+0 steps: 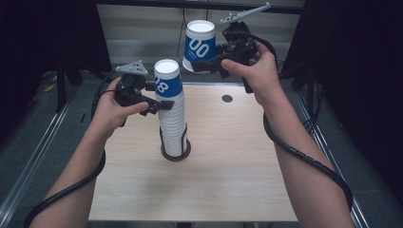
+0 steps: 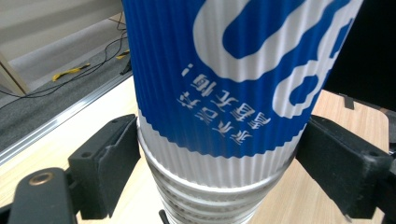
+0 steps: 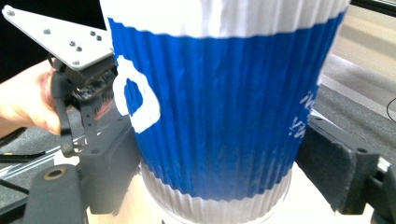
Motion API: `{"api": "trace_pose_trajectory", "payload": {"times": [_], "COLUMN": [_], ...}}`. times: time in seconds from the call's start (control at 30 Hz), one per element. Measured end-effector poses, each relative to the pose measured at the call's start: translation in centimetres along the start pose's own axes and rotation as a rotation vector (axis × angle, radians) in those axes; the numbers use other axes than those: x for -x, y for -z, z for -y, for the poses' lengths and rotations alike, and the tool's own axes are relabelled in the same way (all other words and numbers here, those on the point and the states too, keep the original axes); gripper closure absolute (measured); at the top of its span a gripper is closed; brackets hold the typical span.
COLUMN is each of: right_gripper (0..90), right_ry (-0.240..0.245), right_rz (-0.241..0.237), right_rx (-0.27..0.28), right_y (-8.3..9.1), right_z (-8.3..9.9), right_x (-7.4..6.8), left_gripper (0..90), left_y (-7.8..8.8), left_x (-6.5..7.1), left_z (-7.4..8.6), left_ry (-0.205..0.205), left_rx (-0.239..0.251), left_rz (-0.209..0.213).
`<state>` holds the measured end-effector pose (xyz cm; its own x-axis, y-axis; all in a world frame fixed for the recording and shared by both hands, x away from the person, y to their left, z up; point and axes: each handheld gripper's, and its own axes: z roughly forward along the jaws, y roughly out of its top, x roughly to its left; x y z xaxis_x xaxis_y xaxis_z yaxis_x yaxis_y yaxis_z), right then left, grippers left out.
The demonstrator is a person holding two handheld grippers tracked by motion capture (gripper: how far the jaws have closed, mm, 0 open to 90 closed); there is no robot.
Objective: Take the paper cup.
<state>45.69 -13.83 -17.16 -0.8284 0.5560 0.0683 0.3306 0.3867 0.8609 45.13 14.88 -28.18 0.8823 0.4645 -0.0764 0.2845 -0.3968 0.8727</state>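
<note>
A: L tool [image 1: 159, 105]?
B: L hand [image 1: 111, 102] holds it level, jaws clamped both sides of the cup stack [image 1: 172, 121], forearm coming up from bottom-left.
A: R tool [image 1: 202, 64]?
B: R hand [image 1: 254, 69] raised higher & farther out, jaws gripping a single cup [image 1: 199, 43], wrist bent inward.

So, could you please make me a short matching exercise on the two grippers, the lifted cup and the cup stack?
Things:
1. left gripper
2. right gripper
3. single cup
4. cup stack

States:
A. stands upside down in a dark ring on the table
B. held up in the air, apart from the stack
C. jaws set around the stack just under its top blue cup
D. jaws clamped on the single cup

Pairs: 1-C, 2-D, 3-B, 4-A
</note>
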Motion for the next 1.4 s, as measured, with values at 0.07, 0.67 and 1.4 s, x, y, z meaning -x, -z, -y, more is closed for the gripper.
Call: {"api": "trace_pose_trajectory", "payload": {"times": [0.07,0.67,1.4], "right_gripper": [16.9,16.8,16.9], "right_ry": [0.0,-0.02,-0.003], "right_rz": [0.008,0.037,0.039], "right_rx": [-0.008,-0.013,-0.035], "right_y": [0.1,0.8,-0.4], "right_z": [0.4,3.9,7.9], "right_x": [0.2,1.7,2.1], "left_gripper": [13.9,14.3,18.5], "left_y": [0.0,0.1,1.9], "left_x": [0.1,0.5,1.3], "left_z": [0.0,-0.2,1.5], "left_ry": [0.0,0.008,0.014], "left_rx": [0.003,-0.014,-0.083], "left_rz": [-0.002,-0.036,-0.06]}}
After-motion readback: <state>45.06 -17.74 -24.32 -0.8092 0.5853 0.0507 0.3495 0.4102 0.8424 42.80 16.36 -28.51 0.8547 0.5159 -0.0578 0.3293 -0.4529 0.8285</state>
